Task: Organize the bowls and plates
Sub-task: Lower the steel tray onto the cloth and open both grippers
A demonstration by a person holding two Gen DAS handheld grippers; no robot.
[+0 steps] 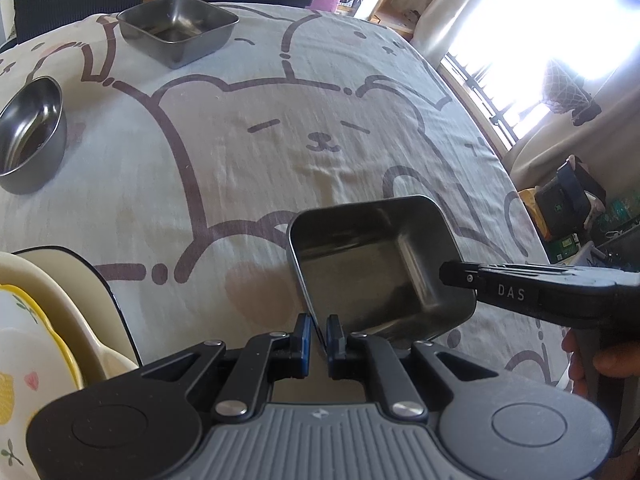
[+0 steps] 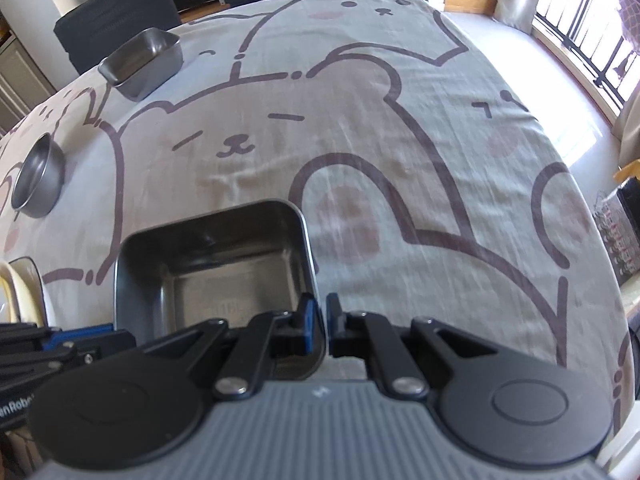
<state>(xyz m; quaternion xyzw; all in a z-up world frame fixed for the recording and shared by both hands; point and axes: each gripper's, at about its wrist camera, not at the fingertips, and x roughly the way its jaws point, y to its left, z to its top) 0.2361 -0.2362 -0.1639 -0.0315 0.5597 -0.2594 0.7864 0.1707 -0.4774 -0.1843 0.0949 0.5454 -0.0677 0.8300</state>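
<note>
Left wrist view: the left gripper (image 1: 319, 330) has its blue pads closed on the near-left rim of a rectangular metal tray (image 1: 376, 268), which sits low and right of centre in the frame, tilted over the bear-print tablecloth (image 1: 280, 152). The thin wall stands between the two pads. From the right edge of the frame the right gripper (image 1: 448, 272) reaches the tray's opposite rim. A square metal dish (image 1: 178, 28) lies at upper left, a round metal bowl (image 1: 30, 136) at the left edge, and stacked ceramic plates (image 1: 36, 320) at lower left.

Right wrist view: the right gripper (image 2: 320, 320) pinches the tray's (image 2: 212, 264) right wall, pads closed on it, the tray filling the lower left-centre.
</note>
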